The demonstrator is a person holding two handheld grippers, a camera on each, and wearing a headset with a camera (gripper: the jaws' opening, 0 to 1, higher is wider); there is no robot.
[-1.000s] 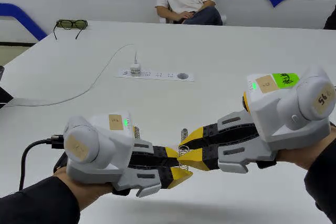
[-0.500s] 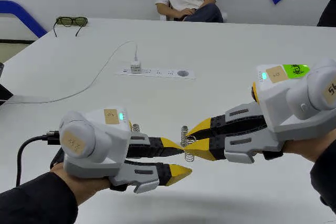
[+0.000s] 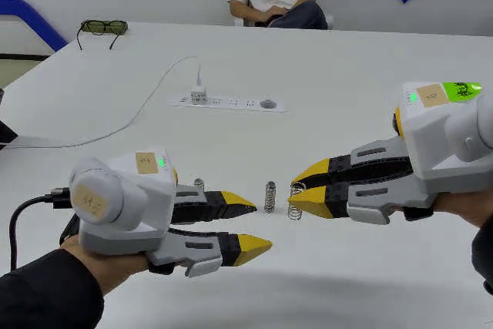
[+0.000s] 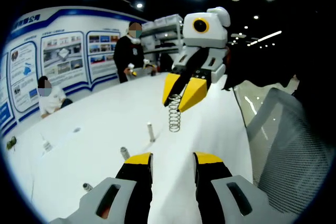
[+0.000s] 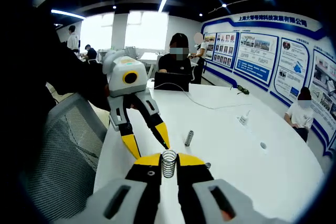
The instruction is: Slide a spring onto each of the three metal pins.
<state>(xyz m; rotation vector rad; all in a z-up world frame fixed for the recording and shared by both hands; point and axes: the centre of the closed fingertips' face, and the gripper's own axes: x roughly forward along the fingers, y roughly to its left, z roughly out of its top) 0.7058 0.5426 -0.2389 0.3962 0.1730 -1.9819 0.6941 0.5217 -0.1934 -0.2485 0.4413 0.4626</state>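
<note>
Head view, left to right: left of the middle pin (image 3: 269,196), the left hand-held gripper (image 3: 259,225) hangs over the white tabletop (image 3: 347,90), jaws spread, holding nothing. A first pin (image 3: 199,184) stands just behind it, further left of the middle pin, and looks coiled, though it is small. The middle pin itself wears a fitted spring (image 5: 189,138). Just right of the middle pin, the right hand-held gripper (image 3: 296,196) is clenched on a loose spring (image 4: 174,115), carried above the tabletop. The left gripper view shows a bare third pin (image 4: 150,131) beyond the middle pin, near the loose spring's lower end but apart from it. Judged from this, two pins appear finished. What is left is to lower the loose spring onto the third pin and release it.
</note>
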